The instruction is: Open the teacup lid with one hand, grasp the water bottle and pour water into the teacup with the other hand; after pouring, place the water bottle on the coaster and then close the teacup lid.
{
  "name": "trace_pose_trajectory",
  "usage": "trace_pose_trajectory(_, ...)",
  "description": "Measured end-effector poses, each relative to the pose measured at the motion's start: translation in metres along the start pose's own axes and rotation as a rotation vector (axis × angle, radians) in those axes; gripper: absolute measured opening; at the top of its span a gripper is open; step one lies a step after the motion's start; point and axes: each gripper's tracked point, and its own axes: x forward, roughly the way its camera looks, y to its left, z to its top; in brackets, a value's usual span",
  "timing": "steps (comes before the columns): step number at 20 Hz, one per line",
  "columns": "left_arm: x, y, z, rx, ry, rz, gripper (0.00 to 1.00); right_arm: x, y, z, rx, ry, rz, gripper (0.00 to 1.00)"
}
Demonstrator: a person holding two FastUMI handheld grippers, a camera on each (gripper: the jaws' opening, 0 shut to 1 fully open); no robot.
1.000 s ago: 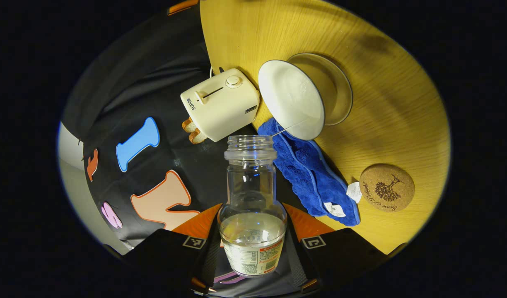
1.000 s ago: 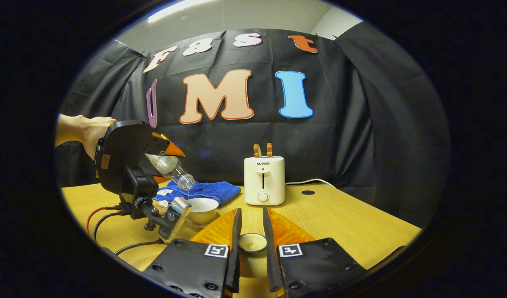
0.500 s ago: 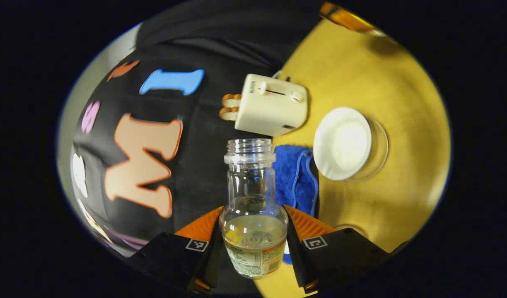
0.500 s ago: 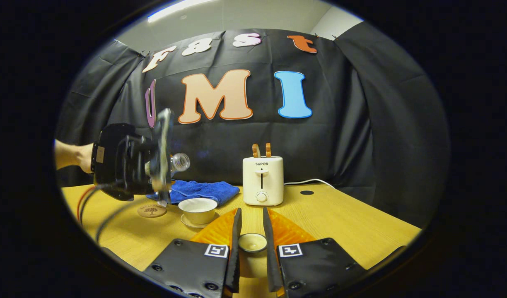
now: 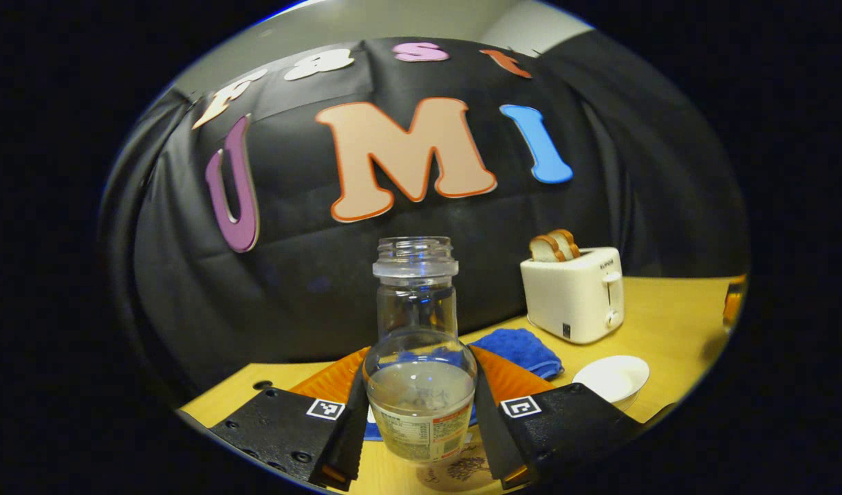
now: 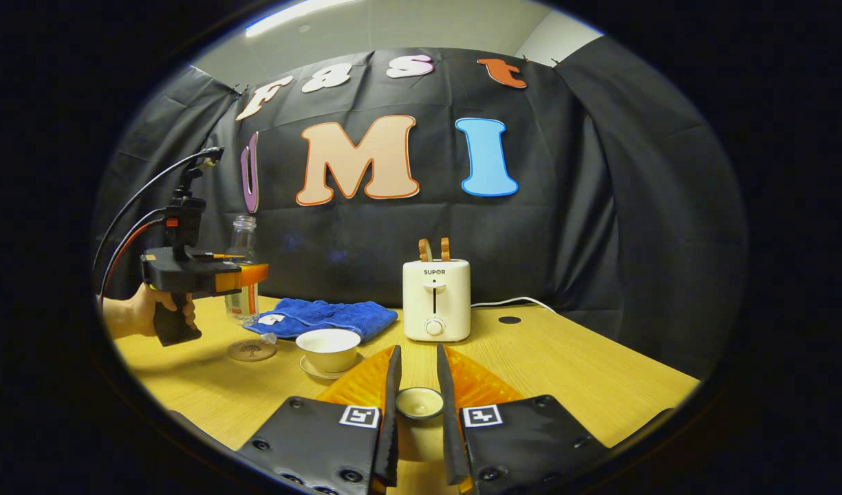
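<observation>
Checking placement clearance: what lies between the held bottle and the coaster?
Nothing: in the right gripper view, the bottle hangs over the coaster, with open air between.

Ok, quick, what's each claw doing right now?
Left claw: closed on the water bottle, upright above the coaster.
Right claw: closed on the teacup lid.

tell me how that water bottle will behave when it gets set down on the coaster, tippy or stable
Probably a bit tippy: the water bottle is tall and narrow, held upright by the left gripper above the coaster. The water sits low in it, which should steady it. It has no cap, so a knock would likely spill. Clear and smooth, it may be slippery.
</observation>
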Motion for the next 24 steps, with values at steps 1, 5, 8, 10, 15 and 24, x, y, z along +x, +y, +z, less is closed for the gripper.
trace_pose_trajectory(1,0.003,-0.004,-0.002,-0.062,-0.003,0.002,0.66,0.0,-0.001,0.0,-0.001,0.0,-0.004,0.3)
trace_pose_trajectory(5,0.009,-0.01,-0.015,-0.223,-0.004,0.03,0.67,0.001,-0.001,-0.001,-0.001,0.0,-0.008,0.29)
trace_pose_trajectory(8,0.009,-0.012,-0.026,-0.244,0.008,0.045,0.67,0.001,-0.001,-0.001,0.0,-0.001,-0.007,0.29)
trace_pose_trajectory(10,0.005,-0.01,-0.029,-0.222,0.014,0.052,0.67,0.0,-0.001,-0.001,0.0,-0.001,-0.007,0.3)
trace_pose_trajectory(15,0.0,-0.012,-0.029,-0.134,0.014,0.031,0.67,0.001,-0.001,-0.001,0.0,-0.001,-0.008,0.29)
trace_pose_trajectory(24,-0.003,-0.011,-0.03,-0.098,0.015,0.028,0.67,0.001,-0.001,-0.001,0.0,-0.002,-0.008,0.3)
